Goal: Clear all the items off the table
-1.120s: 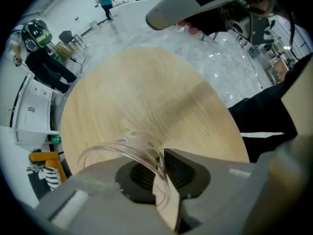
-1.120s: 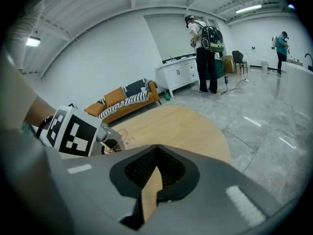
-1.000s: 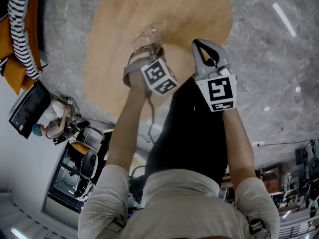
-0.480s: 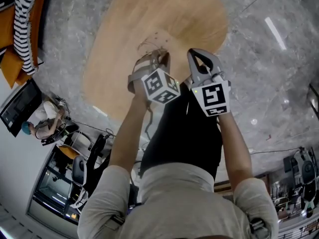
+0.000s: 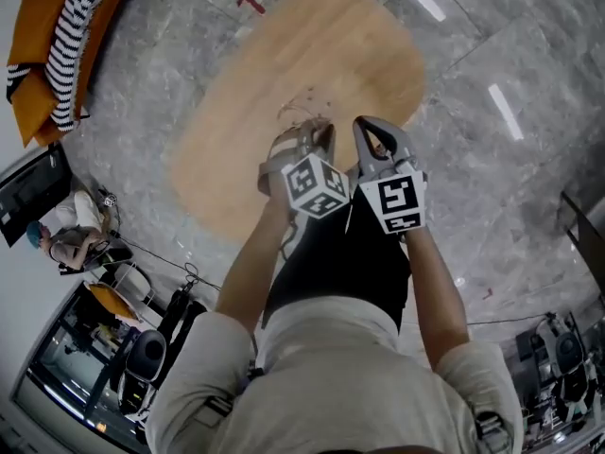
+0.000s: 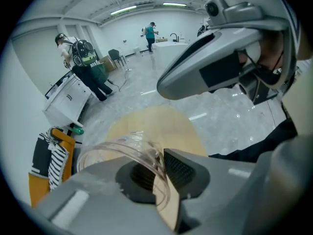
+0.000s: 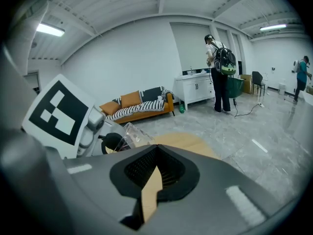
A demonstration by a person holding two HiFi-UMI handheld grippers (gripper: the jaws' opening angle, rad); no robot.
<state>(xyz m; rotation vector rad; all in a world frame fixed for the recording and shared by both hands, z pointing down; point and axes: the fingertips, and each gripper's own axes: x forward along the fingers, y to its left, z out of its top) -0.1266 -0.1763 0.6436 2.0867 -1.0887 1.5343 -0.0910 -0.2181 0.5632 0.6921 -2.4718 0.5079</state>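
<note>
In the left gripper view my left gripper [image 6: 159,173] is shut on the rim of a clear plastic cup [image 6: 124,148], one wall pinched between the ribbed pads. From the head view the left gripper [image 5: 301,132] holds the cup [image 5: 301,112] above the near edge of the oval wooden table [image 5: 312,55], whose top is bare. My right gripper [image 5: 371,126] hangs just right of it, jaws together. The right gripper view shows the right gripper [image 7: 151,180] shut with nothing between its pads, and the cup [image 7: 129,133] to its left.
An orange sofa with striped cushions [image 5: 57,45] stands beyond the table's left end. People stand by a white cabinet [image 7: 217,72]. A seated person [image 5: 66,239] and office chairs are at the lower left. Grey marble floor [image 5: 492,159] surrounds the table.
The two grippers have drawn closer together and back toward the table's near edge. The table looks smaller and farther below. The cup stays in the left gripper.
</note>
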